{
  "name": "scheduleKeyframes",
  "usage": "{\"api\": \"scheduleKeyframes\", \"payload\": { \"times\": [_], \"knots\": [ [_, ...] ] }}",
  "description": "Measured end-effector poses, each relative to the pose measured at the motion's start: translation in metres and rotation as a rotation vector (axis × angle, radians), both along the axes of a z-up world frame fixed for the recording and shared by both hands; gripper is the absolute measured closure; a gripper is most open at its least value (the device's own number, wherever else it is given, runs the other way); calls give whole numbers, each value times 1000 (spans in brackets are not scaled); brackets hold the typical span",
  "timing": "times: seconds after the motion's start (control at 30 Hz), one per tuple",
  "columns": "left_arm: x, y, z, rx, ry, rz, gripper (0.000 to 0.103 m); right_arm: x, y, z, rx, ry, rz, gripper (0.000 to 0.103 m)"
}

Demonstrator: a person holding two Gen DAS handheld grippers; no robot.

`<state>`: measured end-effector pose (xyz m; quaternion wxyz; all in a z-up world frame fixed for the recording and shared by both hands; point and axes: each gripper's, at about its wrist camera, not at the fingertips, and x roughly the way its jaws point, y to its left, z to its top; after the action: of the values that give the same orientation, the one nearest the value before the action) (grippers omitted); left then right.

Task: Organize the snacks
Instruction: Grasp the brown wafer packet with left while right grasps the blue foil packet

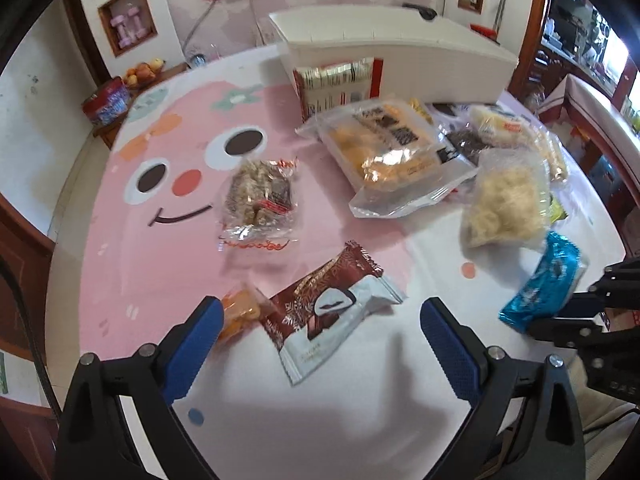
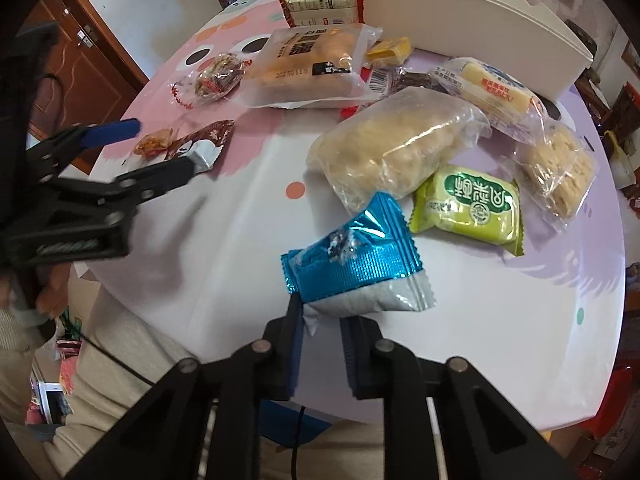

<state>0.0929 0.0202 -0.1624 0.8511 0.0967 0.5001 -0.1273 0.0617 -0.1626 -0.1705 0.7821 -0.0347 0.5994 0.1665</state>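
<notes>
My left gripper (image 1: 322, 316) is open over a brown and pale blue snack packet (image 1: 326, 312), which lies on the table between its blue fingers; the packet also shows in the right wrist view (image 2: 200, 146). A small orange snack (image 1: 240, 312) lies by the left finger. My right gripper (image 2: 320, 320) is shut on a blue foil packet (image 2: 352, 264) and holds it above the table; it also shows at the right of the left wrist view (image 1: 544, 290). A white box (image 1: 400, 56) stands at the table's far side.
On the pink and white tablecloth (image 1: 160, 260) lie a nut bar packet (image 1: 258, 200), a large pastry bag (image 1: 392, 152), a pale puffed snack bag (image 2: 400, 148), a green packet (image 2: 468, 204), a yellow cake packet (image 2: 488, 88) and a rice cracker packet (image 2: 560, 168).
</notes>
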Motion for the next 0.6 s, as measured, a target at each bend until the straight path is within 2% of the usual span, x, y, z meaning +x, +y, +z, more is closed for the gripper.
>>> {"api": "scheduleKeyframes", "payload": {
  "times": [0.17, 0.27, 0.37, 0.4, 0.47, 0.6],
  "knots": [
    [13, -2, -11, 14, 28, -19, 12, -3, -2, -2, 11, 4, 3, 86],
    [18, -3, -15, 16, 42, -34, 20, -6, -5, -2, 24, 12, 5, 86],
    [18, -8, -20, 38, 51, -55, 34, -12, -8, -1, 31, 14, 3, 86],
    [17, -7, -20, 20, 48, -61, 45, -13, -8, -1, 34, 14, 0, 86],
    [15, -7, -18, -26, 69, -75, 60, -14, -10, -2, 39, 15, -4, 87],
    [8, -11, -17, -24, 50, -43, 68, -18, -12, 2, 55, -2, -6, 89]
  ]
}}
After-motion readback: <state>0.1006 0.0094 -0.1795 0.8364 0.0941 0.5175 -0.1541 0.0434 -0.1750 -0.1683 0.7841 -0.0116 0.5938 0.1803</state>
